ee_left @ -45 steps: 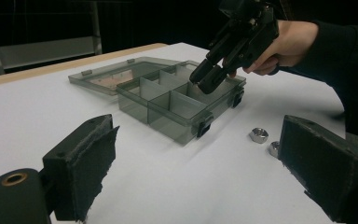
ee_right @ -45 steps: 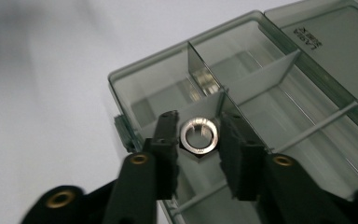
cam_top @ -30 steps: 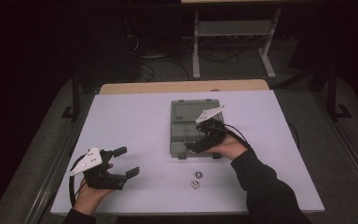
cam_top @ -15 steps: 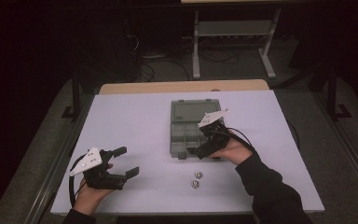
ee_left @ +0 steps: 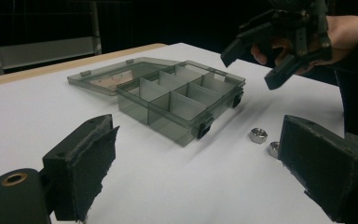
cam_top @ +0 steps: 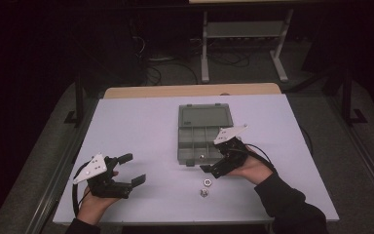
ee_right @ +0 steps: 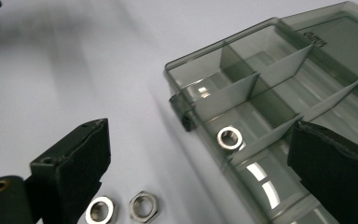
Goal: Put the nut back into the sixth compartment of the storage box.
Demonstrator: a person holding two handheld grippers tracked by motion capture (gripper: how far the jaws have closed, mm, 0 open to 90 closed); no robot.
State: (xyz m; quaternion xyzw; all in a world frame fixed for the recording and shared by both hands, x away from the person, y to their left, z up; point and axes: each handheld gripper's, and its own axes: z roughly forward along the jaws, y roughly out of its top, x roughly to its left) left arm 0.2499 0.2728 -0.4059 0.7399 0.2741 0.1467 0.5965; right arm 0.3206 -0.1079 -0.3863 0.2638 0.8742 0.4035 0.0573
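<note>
White table (cam_top: 141, 131), dark room around it. Grey see-through compartment box (cam_top: 202, 140) sits mid-table, lid (cam_top: 204, 115) swung open flat on the far side. Two black latches on the near wall, one at (cam_top: 190, 163). Dividers split the box into small cells.

One hex nut (ee_right: 229, 137) lies inside the box, in a near-row cell by the front wall; in the high view it reads as the middle near cell (cam_top: 202, 157), though it is small and dim there. Two more loose nuts on the bare table just in front of the box: one (cam_top: 207, 182) nearer the box, another (cam_top: 203, 193) just beside it toward the table's near edge. They sit close together; touching or not, cannot tell. Same pair seen in the right gripper view (ee_right: 143, 205) and (ee_right: 99, 209).

Right gripper (cam_top: 213, 168) hangs at the box's near right corner, jaws apart, nothing between them. Its right jaw overlaps the box's near right cells in its own view, blocking part of them. Seen from the left gripper view it hovers above the table (ee_left: 261, 63), off the surface.

Left gripper (cam_top: 131, 169) is well apart, near the front left of the table, held in the left hand (cam_top: 93, 204), jaws wide apart and empty, aimed toward the box.

Behind the table: a wooden edge strip (cam_top: 190, 90), a metal stand (cam_top: 243, 36) and cables on the floor (cam_top: 160, 61).
</note>
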